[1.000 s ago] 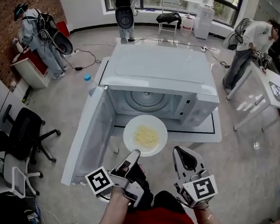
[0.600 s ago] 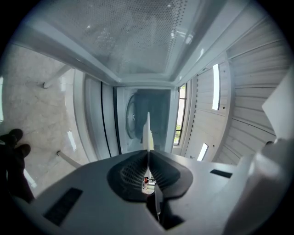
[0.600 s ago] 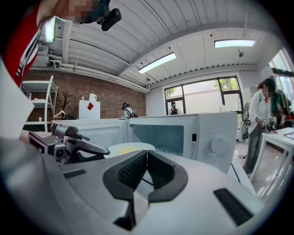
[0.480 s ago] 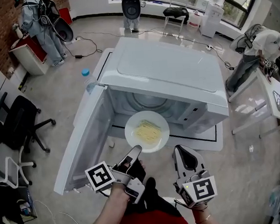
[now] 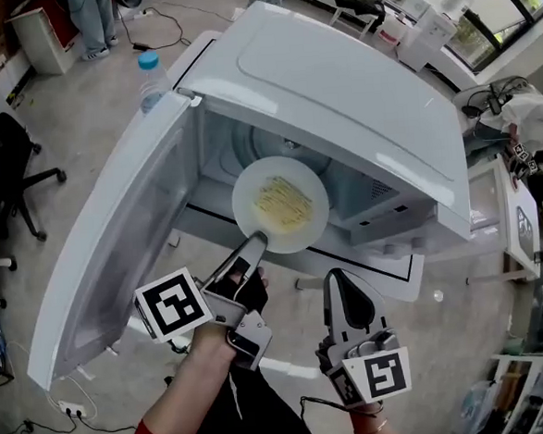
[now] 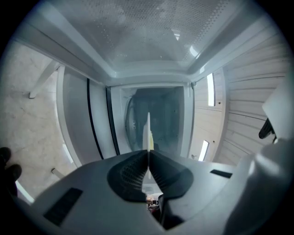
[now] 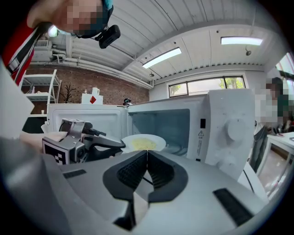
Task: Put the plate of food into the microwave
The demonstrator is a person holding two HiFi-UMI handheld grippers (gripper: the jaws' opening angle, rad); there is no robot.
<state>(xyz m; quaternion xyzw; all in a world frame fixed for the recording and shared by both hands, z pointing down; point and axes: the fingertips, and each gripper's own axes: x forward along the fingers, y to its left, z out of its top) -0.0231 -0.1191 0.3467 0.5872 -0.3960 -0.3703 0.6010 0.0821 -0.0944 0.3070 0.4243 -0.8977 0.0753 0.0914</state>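
A white plate (image 5: 280, 204) with yellow noodles on it hangs at the mouth of the open white microwave (image 5: 337, 95), over the front of its chamber. My left gripper (image 5: 257, 242) is shut on the plate's near rim. In the left gripper view the plate (image 6: 148, 133) shows edge-on between the closed jaws, with the microwave chamber (image 6: 151, 119) straight ahead. My right gripper (image 5: 339, 283) sits to the right of the left one, in front of the microwave, shut with nothing in it. The right gripper view shows the plate (image 7: 143, 142) at the doorway and the left gripper (image 7: 119, 145) holding it.
The microwave door (image 5: 116, 241) swings wide open to the left. A water bottle with a blue cap (image 5: 150, 76) stands behind the door's hinge side. The microwave's control panel with knobs (image 7: 232, 131) is on the right. Office chairs (image 5: 0, 175) and tables stand around on the floor.
The plate has moved forward with my left gripper, from in front of the microwave to its open mouth. My right gripper followed forward alongside, still shut.
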